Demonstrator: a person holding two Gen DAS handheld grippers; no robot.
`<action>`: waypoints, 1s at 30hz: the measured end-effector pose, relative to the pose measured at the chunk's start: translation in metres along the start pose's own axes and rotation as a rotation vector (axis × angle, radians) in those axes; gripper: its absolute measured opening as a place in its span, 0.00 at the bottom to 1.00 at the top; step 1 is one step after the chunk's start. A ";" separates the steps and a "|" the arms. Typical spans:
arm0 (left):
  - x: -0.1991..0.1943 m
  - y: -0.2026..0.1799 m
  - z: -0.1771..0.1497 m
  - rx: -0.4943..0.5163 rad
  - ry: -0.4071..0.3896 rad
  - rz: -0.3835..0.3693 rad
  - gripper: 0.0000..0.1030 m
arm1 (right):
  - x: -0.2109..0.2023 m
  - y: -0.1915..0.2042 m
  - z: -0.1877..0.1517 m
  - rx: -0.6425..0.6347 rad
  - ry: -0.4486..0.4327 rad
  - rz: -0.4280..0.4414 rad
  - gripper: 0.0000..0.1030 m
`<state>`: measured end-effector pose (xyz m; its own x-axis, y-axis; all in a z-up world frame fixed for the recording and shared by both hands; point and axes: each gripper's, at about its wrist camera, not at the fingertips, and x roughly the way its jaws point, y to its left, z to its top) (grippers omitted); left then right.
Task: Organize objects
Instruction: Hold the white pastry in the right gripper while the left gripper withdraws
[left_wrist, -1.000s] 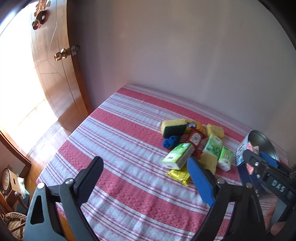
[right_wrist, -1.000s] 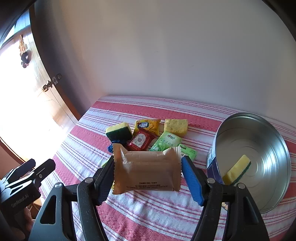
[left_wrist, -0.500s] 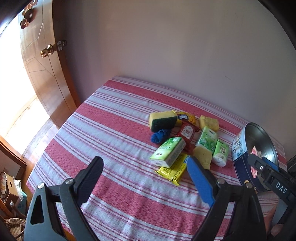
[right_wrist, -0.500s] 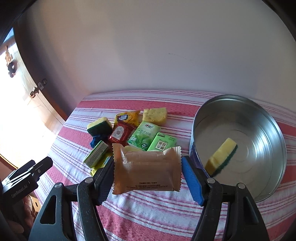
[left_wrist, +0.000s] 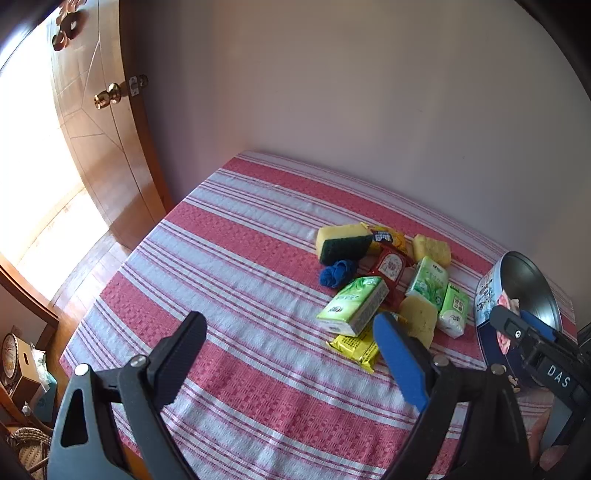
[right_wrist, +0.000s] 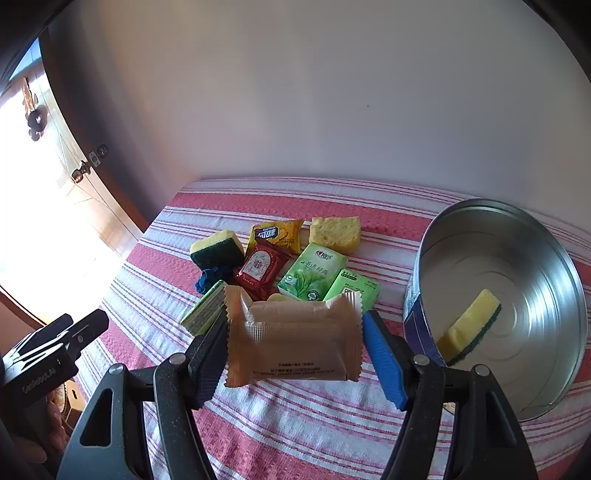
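Observation:
My right gripper (right_wrist: 293, 345) is shut on a tan snack packet (right_wrist: 291, 341) and holds it above the striped cloth, left of a round metal tin (right_wrist: 532, 280) with a yellow-green sponge (right_wrist: 469, 330) inside. A pile lies beyond: a sponge (right_wrist: 218, 249), a blue cloth ball (right_wrist: 210, 278), red (right_wrist: 260, 267) and yellow (right_wrist: 275, 234) packets, green tissue packs (right_wrist: 312, 275), a yellow sponge (right_wrist: 334, 232). My left gripper (left_wrist: 284, 354) is open and empty above the cloth, left of the pile (left_wrist: 384, 284) and the tin (left_wrist: 517, 295).
The table's red and white striped cloth (left_wrist: 229, 266) meets a pale wall at the back. A wooden door (left_wrist: 96, 122) with a brass knob stands at the left. The table's left edge drops to a wooden floor with boxes and a basket.
The right gripper with the packet has swung back left, so the tin sits further right in its view. The left gripper's view has shifted, with the pile now further right.

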<state>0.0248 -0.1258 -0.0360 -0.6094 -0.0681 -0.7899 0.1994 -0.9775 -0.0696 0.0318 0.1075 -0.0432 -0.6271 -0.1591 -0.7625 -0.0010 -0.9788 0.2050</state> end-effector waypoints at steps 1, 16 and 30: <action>0.001 0.000 0.000 -0.002 0.003 0.002 0.90 | 0.001 0.000 0.000 0.000 0.002 0.002 0.69; -0.006 -0.012 0.012 0.023 -0.023 0.025 0.90 | 0.007 -0.009 0.008 0.016 -0.002 0.033 0.69; 0.047 -0.016 -0.013 0.088 0.121 -0.026 0.90 | 0.005 -0.051 -0.010 0.037 0.027 0.001 0.69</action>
<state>0.0032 -0.1106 -0.0797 -0.5156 -0.0227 -0.8565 0.1136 -0.9926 -0.0421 0.0367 0.1550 -0.0636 -0.6060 -0.1634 -0.7785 -0.0298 -0.9733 0.2276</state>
